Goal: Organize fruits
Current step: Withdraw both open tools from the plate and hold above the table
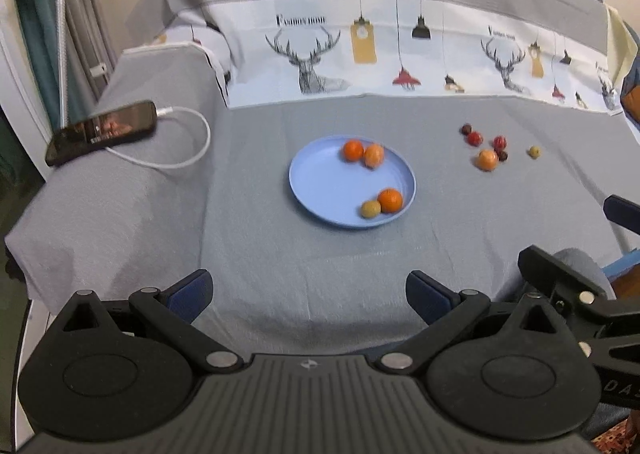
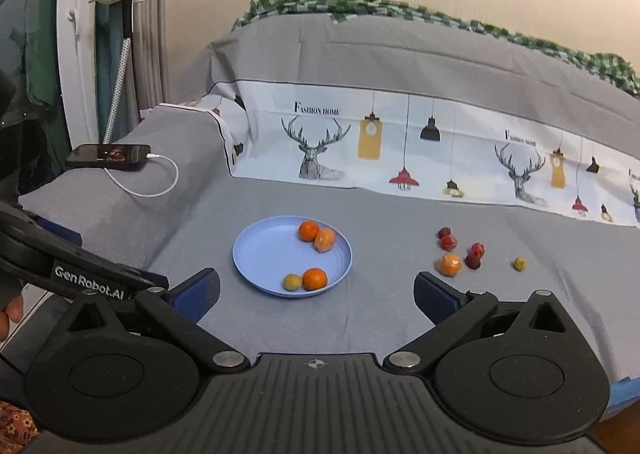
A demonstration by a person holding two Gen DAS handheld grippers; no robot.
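Note:
A blue plate (image 1: 320, 181) (image 2: 264, 254) lies on the grey cloth. It holds two oranges (image 1: 353, 150) (image 2: 309, 231) at its far side, and a third orange (image 1: 390, 200) (image 2: 315, 279) beside a small yellow-green fruit (image 1: 370, 209) (image 2: 292, 281) at its near side. To the right on the cloth lie a loose orange (image 1: 487, 159) (image 2: 450, 264), several small red fruits (image 1: 475, 139) (image 2: 448, 242) and a small yellow-green fruit (image 1: 534, 151) (image 2: 519, 264). My left gripper (image 1: 309, 296) is open and empty, well short of the plate. My right gripper (image 2: 316, 294) is open and empty, just short of the plate.
A black phone (image 1: 102, 131) (image 2: 109, 155) with a white cable (image 1: 192, 133) lies on the raised grey ledge at the left. A printed deer-and-lamp cloth (image 1: 360, 53) rises behind. The right gripper's body (image 1: 560, 282) shows at the right of the left view.

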